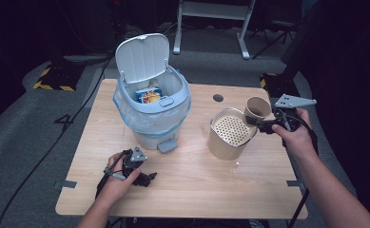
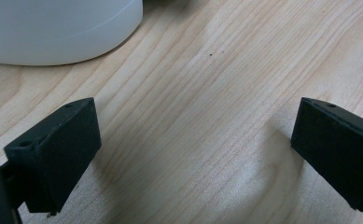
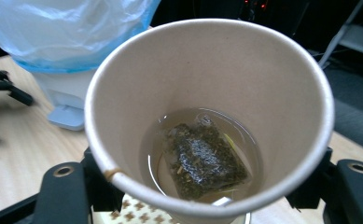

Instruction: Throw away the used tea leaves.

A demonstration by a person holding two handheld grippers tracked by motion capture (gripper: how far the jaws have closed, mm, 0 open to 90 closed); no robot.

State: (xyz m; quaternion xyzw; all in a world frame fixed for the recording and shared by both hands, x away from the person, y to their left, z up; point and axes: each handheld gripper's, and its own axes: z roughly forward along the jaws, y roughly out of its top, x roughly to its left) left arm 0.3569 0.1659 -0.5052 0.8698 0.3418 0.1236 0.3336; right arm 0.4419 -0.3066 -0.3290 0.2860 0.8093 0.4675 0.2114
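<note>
A tan paper cup (image 1: 258,105) is tilted above the far right rim of a beige canister with a perforated top (image 1: 228,135). My right gripper (image 1: 255,119) is shut on the cup, one jaw on each side of its wall. In the right gripper view, the cup (image 3: 207,84) holds a wet tea bag (image 3: 202,161) in a little pale liquid, framed by my right gripper (image 3: 207,196). My left gripper (image 1: 147,178) rests on the table at the front left. Its jaws stand wide open over bare wood (image 2: 193,154) with nothing between them.
A white pedal bin (image 1: 151,118) with a blue liner stands at the back left of the wooden table (image 1: 192,190), its lid (image 1: 142,57) up and a small printed box (image 1: 149,95) inside. The bin's base (image 2: 53,28) lies just beyond my left jaws. A grommet hole (image 1: 218,98) is near the far edge.
</note>
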